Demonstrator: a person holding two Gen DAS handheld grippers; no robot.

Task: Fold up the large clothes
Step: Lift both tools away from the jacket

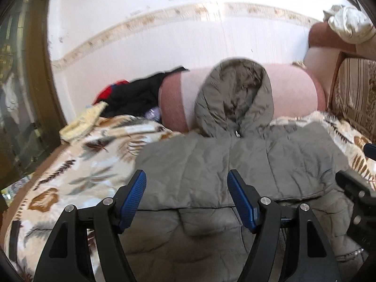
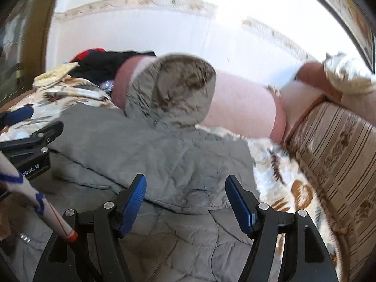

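A grey-olive quilted hooded jacket (image 1: 246,162) lies front up on a leaf-patterned blanket (image 1: 77,176). Its hood (image 1: 235,94) leans on a pink bolster (image 1: 293,89). A folded upper layer ends in an edge just beyond my fingertips, with more quilted fabric beneath. My left gripper (image 1: 186,176) hovers open above the jacket's left half, nothing between its blue pads. My right gripper (image 2: 185,179) hovers open over the jacket (image 2: 152,155) near its right edge, also holding nothing. The hood (image 2: 174,89) shows in the right wrist view too. Each gripper appears at the other view's edge.
A heap of black and red clothes (image 1: 131,91) lies left of the bolster. A striped sofa cushion (image 2: 333,145) borders the right side, with a white cloth (image 1: 350,23) on the armrest. A person's white patterned sleeve (image 2: 35,188) crosses the lower left. A white wall stands behind.
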